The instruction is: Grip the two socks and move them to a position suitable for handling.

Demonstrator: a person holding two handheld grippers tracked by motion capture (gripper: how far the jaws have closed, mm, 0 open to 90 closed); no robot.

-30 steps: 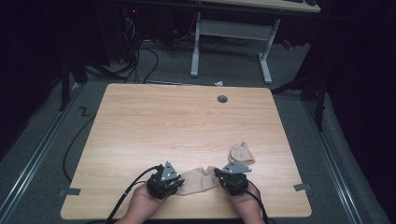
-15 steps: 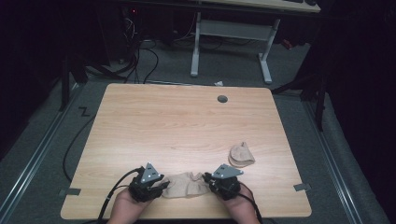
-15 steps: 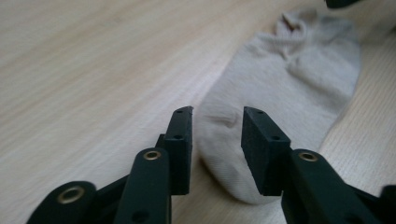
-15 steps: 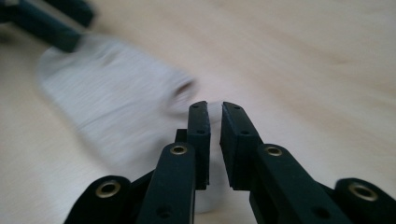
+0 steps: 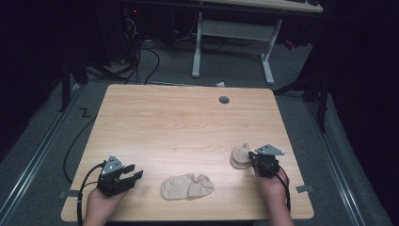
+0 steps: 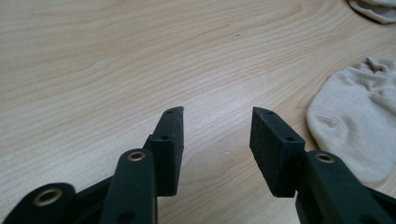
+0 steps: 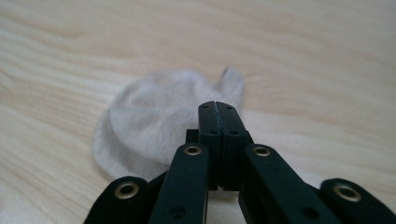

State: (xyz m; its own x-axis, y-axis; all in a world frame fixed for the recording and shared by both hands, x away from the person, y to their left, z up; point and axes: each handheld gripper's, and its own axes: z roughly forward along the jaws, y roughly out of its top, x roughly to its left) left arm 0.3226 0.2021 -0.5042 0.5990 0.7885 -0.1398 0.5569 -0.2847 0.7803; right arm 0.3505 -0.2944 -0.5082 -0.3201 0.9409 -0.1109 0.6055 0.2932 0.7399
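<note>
Since the earlier frames both hands have drawn apart along the near edge of the surface (image 5: 188,117): the left gripper (image 5: 133,174) has left the flat sock (image 5: 187,186) and now sits toward the near left corner, and the right gripper (image 5: 252,159) has swung out toward the right edge, to the folded sock (image 5: 240,156). The left fingers (image 6: 170,140) have just been opening and stand spread with bare wood between them. The right fingers (image 7: 218,121) are pressed together, tips at the folded sock's near rim; I cannot tell whether any cloth is caught.

Both socks look light, limp and easy to bunch, so they will likely drape and slide on the smooth wood; a pinch at a cuff or toe end seems best.

The flat sock lies near the middle of the near edge, long axis parallel to that edge, with the puckered opening toward the right. The folded sock is a rounded bundle without a clear heading.
</note>
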